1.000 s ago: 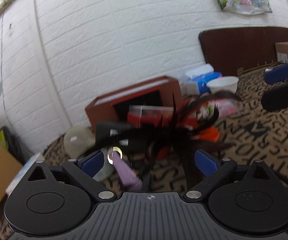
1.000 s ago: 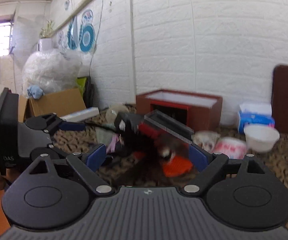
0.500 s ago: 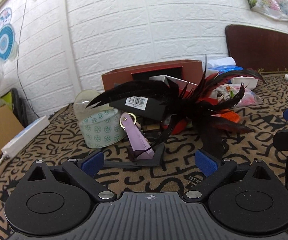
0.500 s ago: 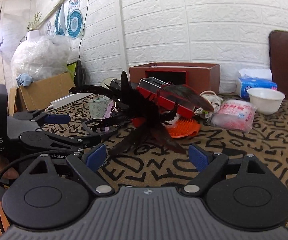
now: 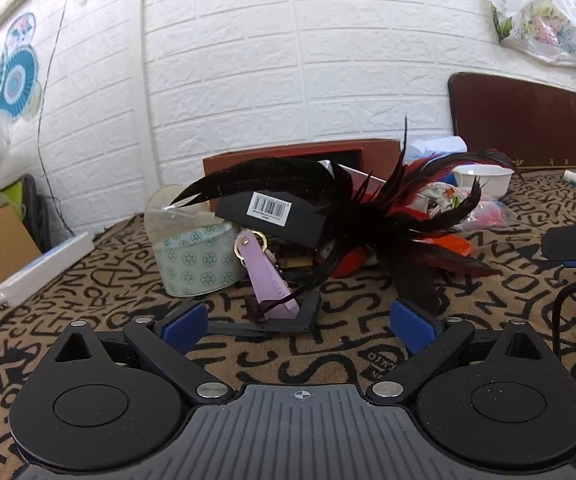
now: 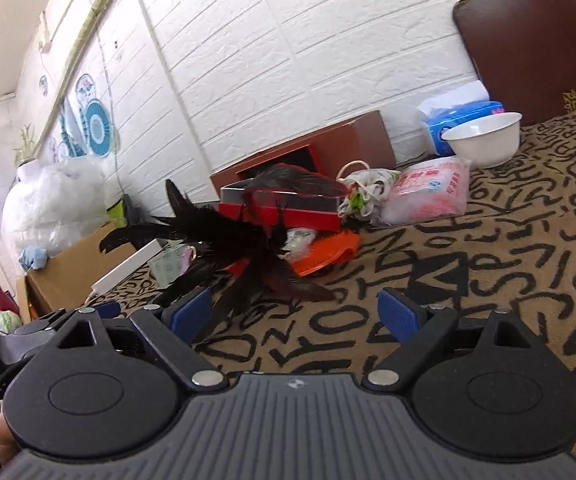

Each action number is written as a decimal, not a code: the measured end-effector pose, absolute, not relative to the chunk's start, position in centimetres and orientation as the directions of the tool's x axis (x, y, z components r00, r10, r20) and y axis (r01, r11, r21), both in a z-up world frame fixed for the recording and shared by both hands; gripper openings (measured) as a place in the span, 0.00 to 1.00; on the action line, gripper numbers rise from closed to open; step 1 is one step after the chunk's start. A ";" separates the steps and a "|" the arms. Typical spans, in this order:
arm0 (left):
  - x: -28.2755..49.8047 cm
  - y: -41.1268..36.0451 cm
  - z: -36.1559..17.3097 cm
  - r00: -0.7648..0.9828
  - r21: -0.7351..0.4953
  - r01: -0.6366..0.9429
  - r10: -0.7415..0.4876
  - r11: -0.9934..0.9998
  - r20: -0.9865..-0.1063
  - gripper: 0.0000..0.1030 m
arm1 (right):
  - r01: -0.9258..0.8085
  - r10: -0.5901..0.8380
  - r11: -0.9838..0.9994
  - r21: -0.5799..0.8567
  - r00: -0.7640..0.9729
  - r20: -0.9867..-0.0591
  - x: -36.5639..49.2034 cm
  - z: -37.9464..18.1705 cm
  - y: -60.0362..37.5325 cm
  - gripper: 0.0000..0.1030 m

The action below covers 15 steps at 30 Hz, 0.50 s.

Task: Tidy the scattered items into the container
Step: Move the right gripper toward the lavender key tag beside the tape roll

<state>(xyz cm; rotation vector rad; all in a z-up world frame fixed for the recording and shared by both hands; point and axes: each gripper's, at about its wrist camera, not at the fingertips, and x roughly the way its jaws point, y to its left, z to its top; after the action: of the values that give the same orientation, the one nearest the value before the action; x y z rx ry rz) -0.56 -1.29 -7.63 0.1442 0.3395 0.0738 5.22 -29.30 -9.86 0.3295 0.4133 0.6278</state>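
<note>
The tabletop (image 5: 328, 364) with its letter-pattern cloth carries everything, and the brown box (image 6: 352, 148) at the wall seems to be the container; I take it as the landmark. In front of the box the scattered items lie in one heap: a red tray (image 6: 288, 210), a black carton (image 5: 272, 216) with a barcode, a mint tin (image 5: 198, 260) to the left of it, an orange mat (image 6: 324, 254), a pink packet (image 6: 428, 194) to the right, and over all a feather piece (image 5: 380, 216), with a small lilac tag (image 5: 268, 276) at the near edge. Both tools are empty: the left hand-held gripper (image 5: 298, 326) has its fingers wide apart, low, near the lilac tag, and the right hand-held gripper (image 6: 296, 314) is also spread, with feather tips near its left finger. I think the step in hand is to choose and approach one item. To do it well, I would take a firm thing from the near edge, because the feathers are soft and can catch the fingers and drag other things. In front of the heap and to the right of the box, toward the white bowl (image 6: 484, 140), the cloth is bare, so there is room to move; the wall is close behind the box.
</note>
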 end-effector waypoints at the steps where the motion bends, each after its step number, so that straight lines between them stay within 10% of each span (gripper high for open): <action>1: -0.5 -1.4 -7.6 0.940 0.158 -0.046 0.096 0.986 -0.328 1.00 | -0.498 0.623 0.764 0.409 0.734 -0.270 5.1 -9.8 -29.2 0.89; 15: 3.4 5.9 -4.3 0.939 0.288 -0.142 0.221 0.947 -0.263 0.99 | -0.625 0.662 0.746 0.230 0.658 -0.360 6.8 -6.9 -19.8 0.88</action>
<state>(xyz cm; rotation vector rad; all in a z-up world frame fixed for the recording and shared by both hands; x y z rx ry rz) 3.37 5.88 -4.27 0.2695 0.2972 0.1877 6.83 -19.76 -6.86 0.0890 0.4431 0.7295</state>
